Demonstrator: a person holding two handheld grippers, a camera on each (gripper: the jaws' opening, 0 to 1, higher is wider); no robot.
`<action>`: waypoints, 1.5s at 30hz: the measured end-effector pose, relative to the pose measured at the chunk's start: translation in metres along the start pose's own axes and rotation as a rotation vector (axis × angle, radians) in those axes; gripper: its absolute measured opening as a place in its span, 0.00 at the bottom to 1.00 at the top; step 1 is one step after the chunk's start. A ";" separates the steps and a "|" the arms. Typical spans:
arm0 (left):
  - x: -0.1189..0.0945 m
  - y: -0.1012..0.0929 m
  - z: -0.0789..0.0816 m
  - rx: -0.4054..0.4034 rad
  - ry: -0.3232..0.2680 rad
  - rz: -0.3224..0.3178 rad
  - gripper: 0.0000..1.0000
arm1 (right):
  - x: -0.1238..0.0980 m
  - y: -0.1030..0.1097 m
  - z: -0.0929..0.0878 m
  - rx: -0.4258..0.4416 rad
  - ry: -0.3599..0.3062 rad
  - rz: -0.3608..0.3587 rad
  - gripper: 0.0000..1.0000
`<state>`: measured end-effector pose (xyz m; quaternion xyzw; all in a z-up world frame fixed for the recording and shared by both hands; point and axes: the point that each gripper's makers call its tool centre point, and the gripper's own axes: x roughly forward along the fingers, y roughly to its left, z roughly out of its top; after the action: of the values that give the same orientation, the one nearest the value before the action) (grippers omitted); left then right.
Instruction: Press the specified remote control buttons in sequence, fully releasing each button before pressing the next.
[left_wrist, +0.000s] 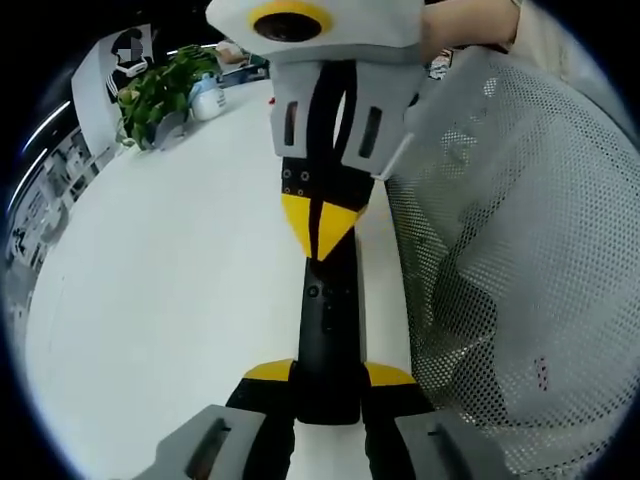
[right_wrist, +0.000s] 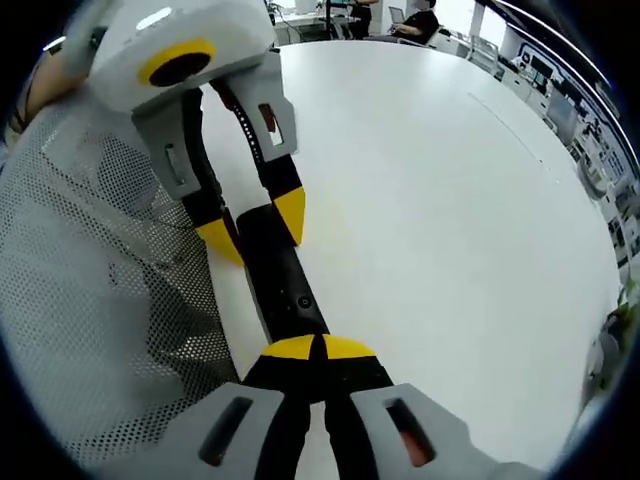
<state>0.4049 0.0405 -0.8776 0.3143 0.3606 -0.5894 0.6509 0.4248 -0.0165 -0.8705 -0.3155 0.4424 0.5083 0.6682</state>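
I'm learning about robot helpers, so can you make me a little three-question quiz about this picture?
1. True or false: the left gripper holds the black remote control at one end.
2. What rests on the remote's buttons? A) the right gripper's closed yellow tips B) a hand C) nothing
3. Fill in: beside the remote on the white table lies a white ____ bag.

Key: 1 true; 2 A; 3 mesh.
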 end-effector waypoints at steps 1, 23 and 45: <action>0.000 0.000 0.000 0.000 0.000 0.000 0.25 | 0.000 0.000 0.000 0.002 0.004 0.002 0.00; 0.000 0.000 0.000 0.001 0.001 -0.001 0.25 | 0.002 -0.001 -0.001 0.114 0.077 0.096 0.00; 0.000 0.000 0.000 0.002 0.001 0.000 0.25 | -0.004 0.006 -0.007 0.026 -0.052 0.091 0.02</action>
<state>0.4046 0.0404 -0.8778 0.3151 0.3603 -0.5895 0.6507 0.4165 -0.0223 -0.8691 -0.2728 0.4452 0.5405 0.6597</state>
